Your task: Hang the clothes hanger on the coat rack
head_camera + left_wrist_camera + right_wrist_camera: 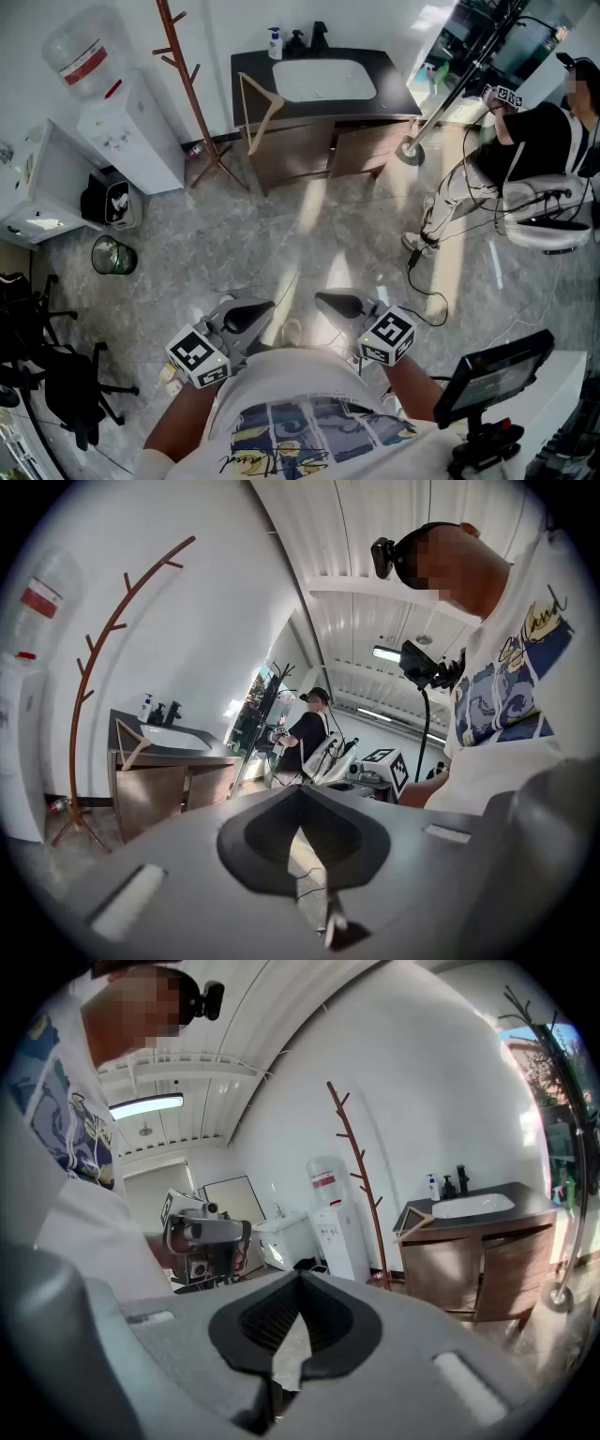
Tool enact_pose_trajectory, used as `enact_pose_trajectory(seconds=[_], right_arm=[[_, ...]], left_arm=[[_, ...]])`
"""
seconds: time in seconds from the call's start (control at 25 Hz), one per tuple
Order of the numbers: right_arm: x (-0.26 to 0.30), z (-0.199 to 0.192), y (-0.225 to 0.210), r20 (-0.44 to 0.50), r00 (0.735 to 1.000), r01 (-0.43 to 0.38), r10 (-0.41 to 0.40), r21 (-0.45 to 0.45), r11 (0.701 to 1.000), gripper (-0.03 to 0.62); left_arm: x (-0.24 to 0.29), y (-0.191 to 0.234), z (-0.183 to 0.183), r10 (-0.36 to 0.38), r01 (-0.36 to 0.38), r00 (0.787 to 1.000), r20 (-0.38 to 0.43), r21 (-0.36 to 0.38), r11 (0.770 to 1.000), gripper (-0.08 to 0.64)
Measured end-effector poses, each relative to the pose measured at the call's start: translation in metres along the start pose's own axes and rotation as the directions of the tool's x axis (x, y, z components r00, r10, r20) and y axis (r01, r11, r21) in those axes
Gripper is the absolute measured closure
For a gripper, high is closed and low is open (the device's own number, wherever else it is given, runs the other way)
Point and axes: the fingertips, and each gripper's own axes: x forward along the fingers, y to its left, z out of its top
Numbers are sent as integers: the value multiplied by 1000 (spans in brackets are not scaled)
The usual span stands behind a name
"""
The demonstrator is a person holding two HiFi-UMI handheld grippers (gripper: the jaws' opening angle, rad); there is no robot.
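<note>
A thin brown coat rack (187, 84) with branch-like pegs stands at the far wall, left of a dark vanity. It also shows in the left gripper view (89, 686) and the right gripper view (361, 1176). A wooden clothes hanger (258, 112) leans against the vanity's left front corner (131, 752) (415, 1224). My left gripper (246, 317) and right gripper (342, 305) are held close to my torso, far from both. Each points across the floor, its jaws meeting at the tips (300, 789) (300, 1274), with nothing between them.
A water dispenser (122, 122) stands left of the rack, with a waste bin (112, 255) nearer on the floor. The vanity (403, 94) holds a white sink. A seated person (534, 141) and cables (422, 272) are at the right, an office chair (47, 375) at the left, and a screen on a stand (492, 375) at the near right.
</note>
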Motion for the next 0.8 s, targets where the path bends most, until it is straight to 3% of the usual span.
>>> enact_pose_trajectory(seconds=[0.48, 0.72, 0.8], right_arm=[[24, 13, -6, -29, 999, -32, 31, -22, 999, 591], [76, 26, -37, -28, 1000, 2, -1, 45, 999, 589], [98, 34, -49, -17, 1000, 17, -16, 88, 996, 554]], left_arm=[[-5, 23, 10, 32, -31, 999, -42, 30, 999, 560], [-15, 83, 18, 9, -8, 999, -43, 31, 999, 560], [-18, 106, 30, -7, 9, 999, -40, 44, 999, 560]])
